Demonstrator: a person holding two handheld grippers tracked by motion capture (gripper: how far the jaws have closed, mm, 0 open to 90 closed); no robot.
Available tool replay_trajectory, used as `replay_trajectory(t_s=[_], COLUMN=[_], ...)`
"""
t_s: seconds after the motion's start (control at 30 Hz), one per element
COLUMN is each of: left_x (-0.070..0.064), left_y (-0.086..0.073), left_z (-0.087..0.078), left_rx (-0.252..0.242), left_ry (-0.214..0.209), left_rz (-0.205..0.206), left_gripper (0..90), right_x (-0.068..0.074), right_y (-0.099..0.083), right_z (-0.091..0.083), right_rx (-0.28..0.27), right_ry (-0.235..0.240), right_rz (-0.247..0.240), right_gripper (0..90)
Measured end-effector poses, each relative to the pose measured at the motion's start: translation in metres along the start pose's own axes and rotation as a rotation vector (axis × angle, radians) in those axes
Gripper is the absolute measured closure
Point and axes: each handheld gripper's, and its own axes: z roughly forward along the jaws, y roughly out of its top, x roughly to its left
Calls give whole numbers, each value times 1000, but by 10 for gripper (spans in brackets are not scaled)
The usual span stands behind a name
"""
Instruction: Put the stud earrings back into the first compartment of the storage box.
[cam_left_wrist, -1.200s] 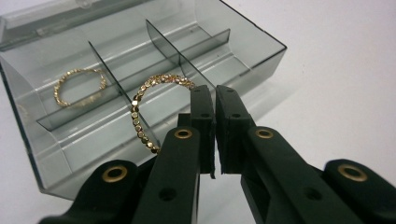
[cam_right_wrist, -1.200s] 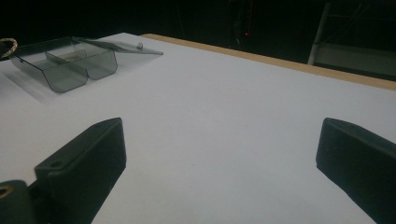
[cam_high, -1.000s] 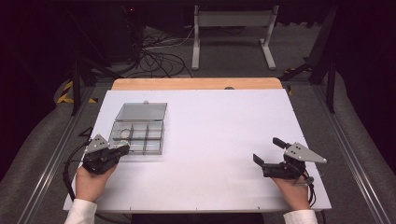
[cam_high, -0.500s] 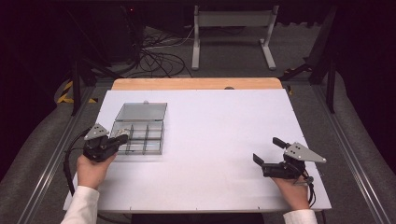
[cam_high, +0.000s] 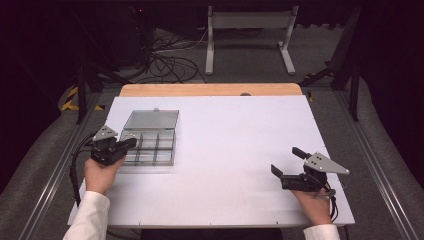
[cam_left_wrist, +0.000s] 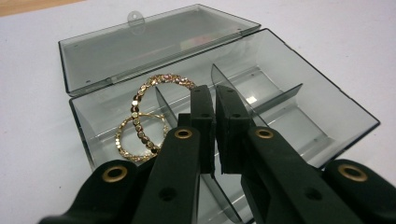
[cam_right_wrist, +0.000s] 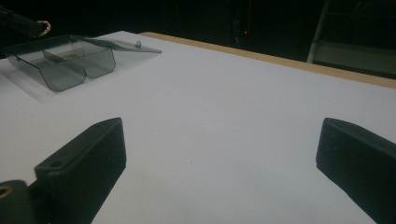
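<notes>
Here the left gripper (cam_left_wrist: 215, 116), nearly closed, tilts into the box (cam_left_wrist: 299, 93); right gripper (cam_high: 289, 169) gapes.

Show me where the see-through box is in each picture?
High view: the clear box sits left of middle on the white table, lid open, by the left tool.
Left gripper view: it spreads across the middle, just behind the tool's tips, gold rings inside.
Right gripper view: small, at the upper left.
Shared landmark: the box's open lid, lying flat behind it.
</notes>
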Motion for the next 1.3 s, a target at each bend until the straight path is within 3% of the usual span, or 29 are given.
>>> replay_trajectory(t_s=[0.47, 1.1, 1.3], left_x=[12, 21, 18], left_y=[3, -1, 1], left_z=[18, 31, 28], left_rx=[32, 62, 41], left_ry=[40, 60, 70], left_rz=[-24, -62, -68], left_gripper=[867, 855, 727], right_x=[0, -1, -1], right_y=[0, 0, 0], right_z=[0, -1, -1], right_rx=[1, 0, -3], right_ry=[-3, 0, 1], right_rz=[-1, -4, -3], right_gripper=[23, 23, 23])
